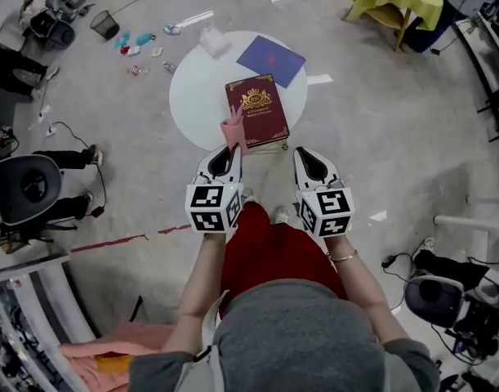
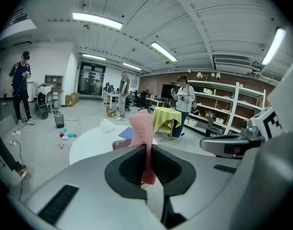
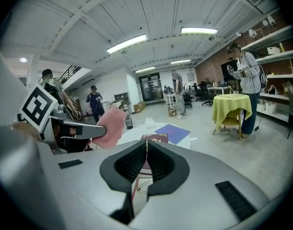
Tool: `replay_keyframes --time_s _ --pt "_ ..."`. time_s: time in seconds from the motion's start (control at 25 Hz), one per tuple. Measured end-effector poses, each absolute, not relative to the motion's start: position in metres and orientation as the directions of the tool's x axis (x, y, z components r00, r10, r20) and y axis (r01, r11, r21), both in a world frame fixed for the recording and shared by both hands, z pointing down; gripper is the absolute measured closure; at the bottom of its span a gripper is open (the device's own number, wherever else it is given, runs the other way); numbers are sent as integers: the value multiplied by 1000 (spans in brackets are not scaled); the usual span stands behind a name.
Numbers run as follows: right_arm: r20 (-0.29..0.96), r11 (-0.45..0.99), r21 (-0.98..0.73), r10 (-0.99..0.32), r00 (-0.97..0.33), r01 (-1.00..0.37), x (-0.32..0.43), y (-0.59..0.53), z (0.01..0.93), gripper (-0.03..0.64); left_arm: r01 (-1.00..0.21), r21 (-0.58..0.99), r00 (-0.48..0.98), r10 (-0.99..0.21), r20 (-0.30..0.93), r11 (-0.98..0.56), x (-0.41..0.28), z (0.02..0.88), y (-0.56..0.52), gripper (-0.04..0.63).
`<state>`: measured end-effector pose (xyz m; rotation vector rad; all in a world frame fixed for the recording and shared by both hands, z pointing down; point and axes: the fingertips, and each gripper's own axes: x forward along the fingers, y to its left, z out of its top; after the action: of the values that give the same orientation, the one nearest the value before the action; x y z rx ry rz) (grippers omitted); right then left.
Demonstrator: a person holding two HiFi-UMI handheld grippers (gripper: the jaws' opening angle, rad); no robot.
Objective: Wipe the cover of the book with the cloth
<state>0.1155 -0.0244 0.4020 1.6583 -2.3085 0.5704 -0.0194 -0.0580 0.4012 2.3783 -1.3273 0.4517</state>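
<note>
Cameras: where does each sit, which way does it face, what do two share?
Head view: on the person's head, steeply down at the book on the table; shows forearms, left hand-held gripper, right hand-held gripper.
Left gripper view: rides the left one, along jaws shut on the cloth toward the table; right one visible.
Right gripper view: rides the right one, along shut empty jaws toward the table; left one visible.
Shared: all show book and table.

Bare surface is left on the counter at 9 o'clock of the book. The far side is occupied by a blue sheet at 1 o'clock and a white wad at 11. The cover is crowded only at its 7 o'clock edge, where the cloth is clamped in the left hand-held gripper.
</note>
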Motion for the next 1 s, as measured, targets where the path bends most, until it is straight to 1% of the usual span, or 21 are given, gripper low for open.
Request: replay_keyframes --time_s 0.24,0.52,0.72,1.0 --pt "464 287 -132 -828 -315 -949 113 -69 422 588 -842 199 528 -690 495 -502 -12 429 -112 563" --pt "533 239 -151 -798 -283 -959 105 -121 447 588 -794 242 589 -606 534 -558 5 453 -174 563" --pt "585 206 -161 -768 -261 -965 99 -141 471 588 -738 284 650 -534 540 -612 26 468 -203 563" --pt "625 146 -155 -751 -212 -977 107 -162 489 588 -658 326 720 -440 536 -679 66 482 -233 563"
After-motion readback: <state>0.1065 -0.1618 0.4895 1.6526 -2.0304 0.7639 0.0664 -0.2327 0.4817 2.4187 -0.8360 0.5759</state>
